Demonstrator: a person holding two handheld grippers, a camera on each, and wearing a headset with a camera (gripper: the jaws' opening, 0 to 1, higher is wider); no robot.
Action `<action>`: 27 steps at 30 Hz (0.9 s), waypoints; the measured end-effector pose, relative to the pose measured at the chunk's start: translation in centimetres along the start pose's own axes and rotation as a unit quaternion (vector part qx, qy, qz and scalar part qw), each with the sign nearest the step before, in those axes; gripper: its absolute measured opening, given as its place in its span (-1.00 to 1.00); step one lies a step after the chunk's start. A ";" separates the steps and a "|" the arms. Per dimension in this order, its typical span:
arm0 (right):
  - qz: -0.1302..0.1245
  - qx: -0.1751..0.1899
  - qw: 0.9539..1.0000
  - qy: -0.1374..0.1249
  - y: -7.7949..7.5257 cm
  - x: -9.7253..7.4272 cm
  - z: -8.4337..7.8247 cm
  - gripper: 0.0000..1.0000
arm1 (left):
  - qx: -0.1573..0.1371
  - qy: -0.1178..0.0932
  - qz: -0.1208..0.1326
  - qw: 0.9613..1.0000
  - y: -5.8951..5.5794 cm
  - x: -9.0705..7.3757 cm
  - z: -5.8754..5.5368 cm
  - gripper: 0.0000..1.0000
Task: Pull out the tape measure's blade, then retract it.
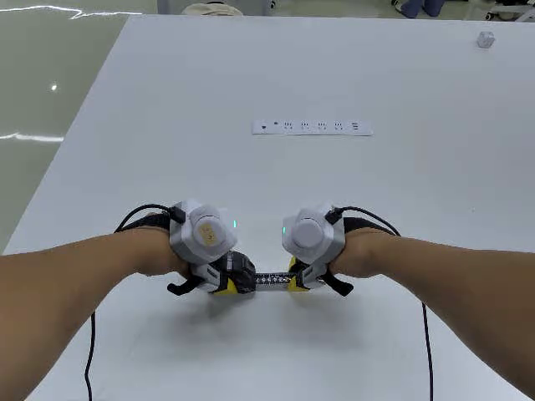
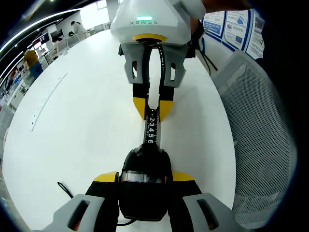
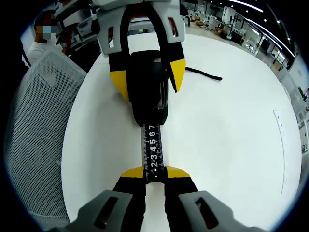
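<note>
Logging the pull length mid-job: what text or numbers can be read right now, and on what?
"XENSE": white housing of the right hand-held gripper.
"2 3 4 5 6 7": white metal tape-measure blade.
Blurred: blue-and-white wall posters.
Too small: markings on the white power strip.

White table (image 1: 401, 75) carries a white power strip (image 1: 311, 127) and a small grey object (image 1: 486, 39).

The blade (image 3: 152, 152) tip is hidden within the right tool (image 3: 154, 173); the far grey object (image 1: 486, 39) is too small to identify.
</note>
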State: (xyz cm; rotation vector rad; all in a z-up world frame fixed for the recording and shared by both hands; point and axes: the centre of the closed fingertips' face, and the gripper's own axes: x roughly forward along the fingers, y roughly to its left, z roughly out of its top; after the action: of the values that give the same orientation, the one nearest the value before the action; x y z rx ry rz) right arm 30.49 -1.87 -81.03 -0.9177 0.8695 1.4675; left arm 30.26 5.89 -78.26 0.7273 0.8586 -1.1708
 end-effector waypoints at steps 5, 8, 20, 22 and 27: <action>0.000 0.001 1.000 0.001 0.0 -0.1 -0.2 -0.75 | -0.001 -0.001 0.001 1.000 0.0 0.0 0.0 -0.28; 0.000 0.001 1.000 0.001 0.1 -0.2 -0.3 -0.75 | -0.001 -0.002 0.001 1.000 -0.1 0.0 0.1 -0.28; -0.001 0.004 1.000 0.002 0.0 -0.4 -0.8 -0.75 | -0.002 0.000 0.002 1.000 -0.1 0.0 0.1 -0.28; -0.001 0.005 1.000 0.001 0.0 -0.5 -0.9 -0.75 | -0.002 0.000 0.002 1.000 -0.1 0.0 0.1 -0.28; -0.003 0.006 1.000 -0.003 0.0 -0.5 -1.0 -0.75 | -0.003 -0.002 0.003 1.000 0.0 0.0 0.0 -0.28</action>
State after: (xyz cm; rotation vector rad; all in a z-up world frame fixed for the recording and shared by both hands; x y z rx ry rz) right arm 30.59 -3.00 -80.97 -0.9067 0.8698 1.4589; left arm 30.22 5.86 -78.28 0.7221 0.8557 -1.1624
